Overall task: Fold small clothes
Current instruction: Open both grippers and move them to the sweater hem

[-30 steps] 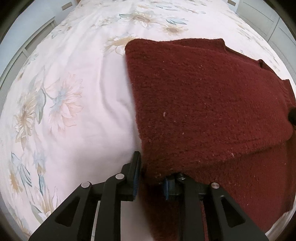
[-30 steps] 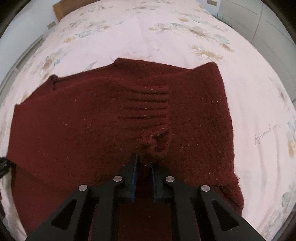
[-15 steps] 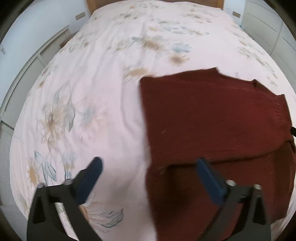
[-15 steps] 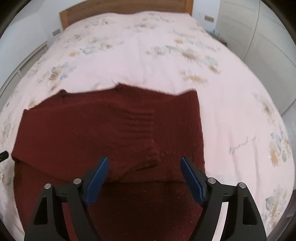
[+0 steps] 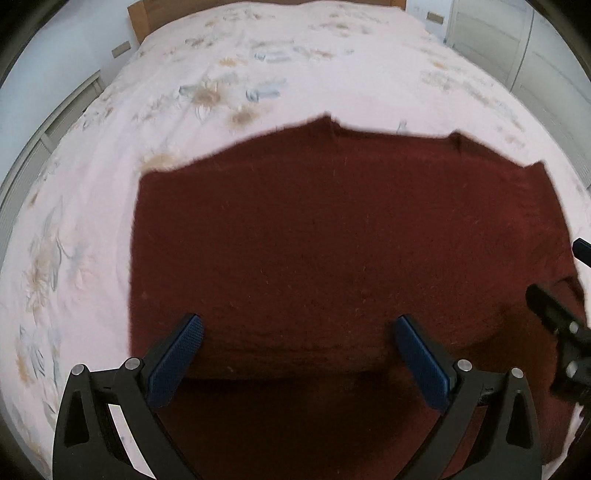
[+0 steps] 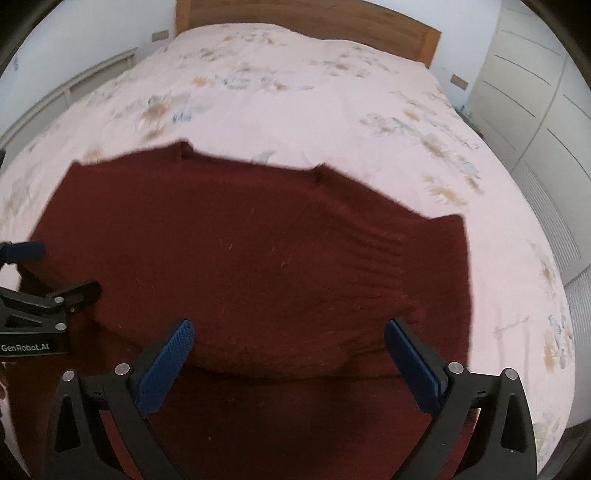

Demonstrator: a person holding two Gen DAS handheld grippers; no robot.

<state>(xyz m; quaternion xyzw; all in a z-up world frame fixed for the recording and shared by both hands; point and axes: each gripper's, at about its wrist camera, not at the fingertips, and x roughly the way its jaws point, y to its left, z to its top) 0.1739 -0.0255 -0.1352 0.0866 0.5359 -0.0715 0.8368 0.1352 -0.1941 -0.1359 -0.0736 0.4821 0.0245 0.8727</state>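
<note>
- While the left gripper (image 5: 297,332) hangs with its jaws spread wide and empty above the dark red sweater (image 5: 332,240), the left wrist view shows the garment flat on the floral bedspread (image 5: 258,74), a folded layer lying across its near part.
- To do the next fold well, I judge each gripper should take a corner of the folded edge, lift evenly and keep the knit taut (thick wool tends to slump).
- Seen from the right wrist view, the right gripper (image 6: 288,341) is likewise wide apart and holds nothing, just over the sweater's (image 6: 240,258) folded edge; the ribbed cuff (image 6: 380,254) lies on top towards the right.
- Counted: one sweater, one bedspread, one wooden headboard (image 6: 306,16), two grippers (the other one shows at each view's edge).
</note>
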